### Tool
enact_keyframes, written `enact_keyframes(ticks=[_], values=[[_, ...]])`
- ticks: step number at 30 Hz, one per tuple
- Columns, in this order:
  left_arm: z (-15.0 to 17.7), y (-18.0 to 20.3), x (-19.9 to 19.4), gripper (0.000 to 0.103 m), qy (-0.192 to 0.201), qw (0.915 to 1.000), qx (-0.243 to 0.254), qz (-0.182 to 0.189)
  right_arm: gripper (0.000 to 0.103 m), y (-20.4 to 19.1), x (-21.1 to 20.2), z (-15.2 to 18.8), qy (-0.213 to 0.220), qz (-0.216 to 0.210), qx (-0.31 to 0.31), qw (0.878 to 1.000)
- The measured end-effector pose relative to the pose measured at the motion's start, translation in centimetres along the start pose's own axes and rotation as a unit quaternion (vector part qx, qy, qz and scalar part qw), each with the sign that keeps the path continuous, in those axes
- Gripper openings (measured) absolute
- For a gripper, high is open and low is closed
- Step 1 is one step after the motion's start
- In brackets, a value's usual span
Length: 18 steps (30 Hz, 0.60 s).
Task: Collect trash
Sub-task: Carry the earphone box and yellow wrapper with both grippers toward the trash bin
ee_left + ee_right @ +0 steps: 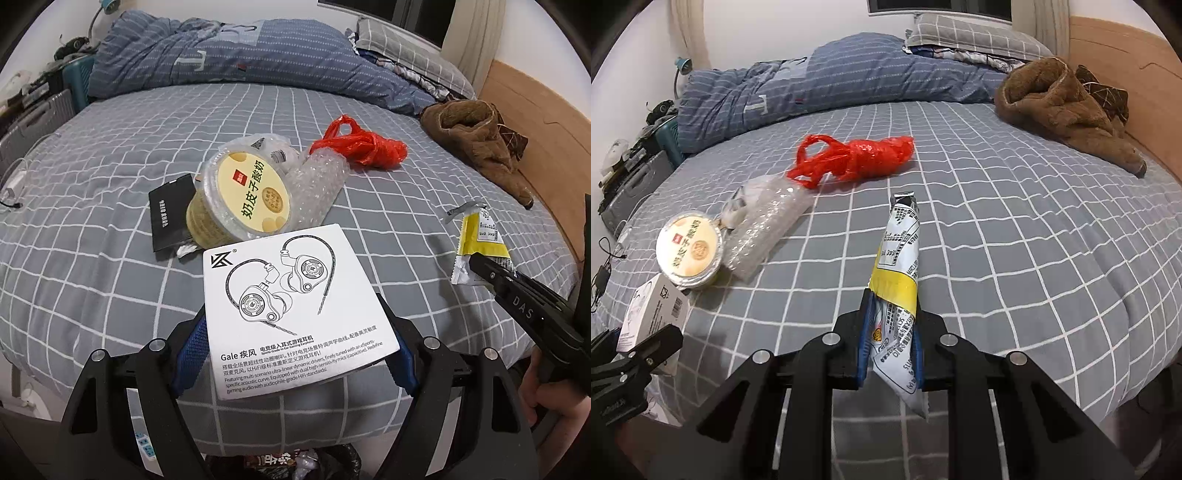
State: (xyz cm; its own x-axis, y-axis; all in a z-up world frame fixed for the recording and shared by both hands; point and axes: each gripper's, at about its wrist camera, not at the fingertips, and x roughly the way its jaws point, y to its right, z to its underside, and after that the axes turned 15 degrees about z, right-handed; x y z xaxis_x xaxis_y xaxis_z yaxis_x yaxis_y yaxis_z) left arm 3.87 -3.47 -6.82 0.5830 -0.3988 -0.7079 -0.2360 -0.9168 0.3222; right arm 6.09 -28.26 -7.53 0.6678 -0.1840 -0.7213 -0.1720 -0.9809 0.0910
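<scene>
bedsheet point(1015, 229): grey, white grid | plastic bag point(857, 158): red | snack wrapper point(899, 258): white, yellow band | earphone box point(295, 306): white, black line drawing

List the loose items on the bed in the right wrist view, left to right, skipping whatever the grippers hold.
Yogurt cup → bubble wrap → red plastic bag → brown fleece garment.

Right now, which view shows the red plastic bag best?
The right wrist view: the red plastic bag lies whole and unobstructed on the bed. In the left wrist view it sits farther off, partly behind bubble wrap.
</scene>
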Motion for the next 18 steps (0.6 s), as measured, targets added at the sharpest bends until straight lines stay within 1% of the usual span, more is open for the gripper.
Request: enact_keyframes(ticks=[18], values=[[2.8, 0.0, -2.3, 0.079, -0.002, 0.9999, 0.011, -0.005, 0.017, -2.3, -4.2, 3.4, 0.011, 0.007, -0.034, 0.999]])
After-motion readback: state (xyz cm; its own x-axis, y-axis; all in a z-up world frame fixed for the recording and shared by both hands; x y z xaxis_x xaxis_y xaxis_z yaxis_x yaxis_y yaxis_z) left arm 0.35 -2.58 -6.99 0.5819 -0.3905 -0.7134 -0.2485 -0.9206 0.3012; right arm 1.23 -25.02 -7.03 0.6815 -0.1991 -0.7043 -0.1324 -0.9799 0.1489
